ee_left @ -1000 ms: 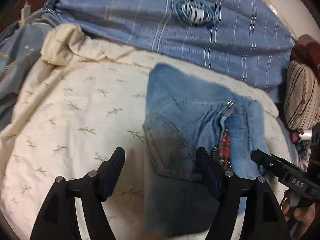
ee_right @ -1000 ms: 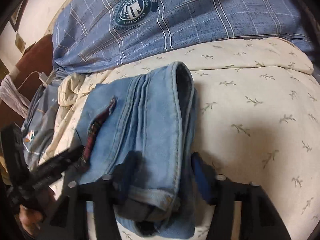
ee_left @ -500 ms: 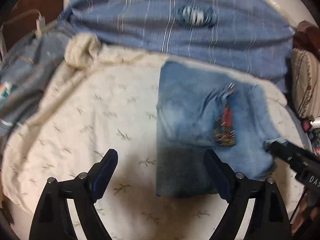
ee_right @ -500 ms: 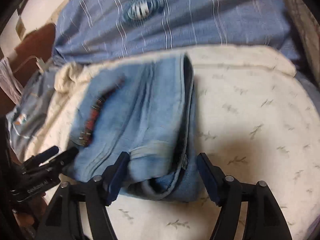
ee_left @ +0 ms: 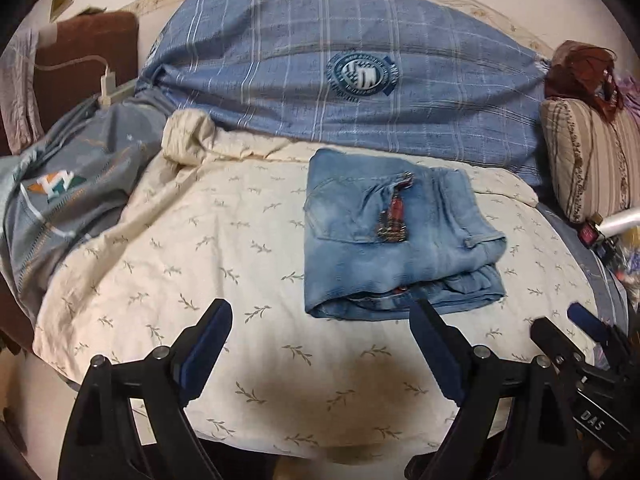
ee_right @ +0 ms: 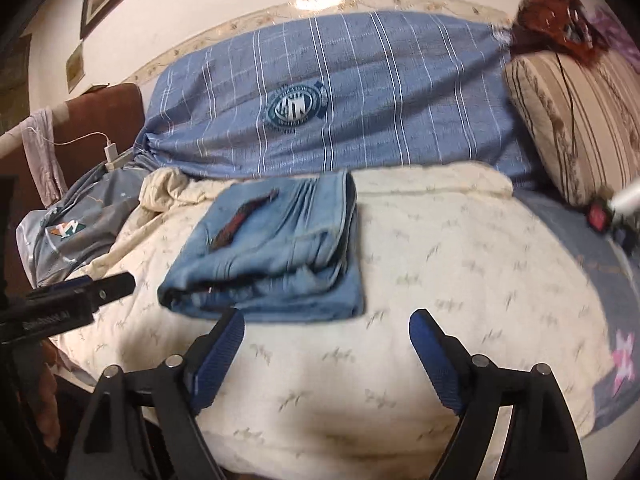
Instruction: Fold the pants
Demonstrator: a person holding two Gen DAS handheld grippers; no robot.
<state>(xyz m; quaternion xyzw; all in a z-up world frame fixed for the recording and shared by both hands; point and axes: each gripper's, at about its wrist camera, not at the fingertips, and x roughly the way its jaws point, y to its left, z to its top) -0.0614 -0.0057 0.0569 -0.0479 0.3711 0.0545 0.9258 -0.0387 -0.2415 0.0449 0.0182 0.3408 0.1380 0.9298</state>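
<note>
Light blue denim pants [ee_left: 392, 236] lie folded into a compact stack on the cream leaf-print sheet [ee_left: 208, 248], with a red plaid patch showing on top. In the right wrist view the same pants [ee_right: 276, 248] sit ahead and to the left. My left gripper [ee_left: 320, 340] hangs back from the stack's near edge, open, nothing between its fingers. My right gripper [ee_right: 326, 340] is also short of the stack, its jaws opening and nothing between them. Each gripper shows at the edge of the other's view.
A large blue plaid cushion [ee_left: 352, 80] with a round badge lies behind the pants. A grey-blue quilt [ee_left: 72, 192] is bunched at the left, a striped pillow [ee_left: 588, 160] at the right. A brown headboard with a charger cable [ee_left: 106, 76] stands far left.
Both grippers have let go of the pants, opened wider and pulled back from them. The folded stack now lies free on the sheet, farther from both cameras.
</note>
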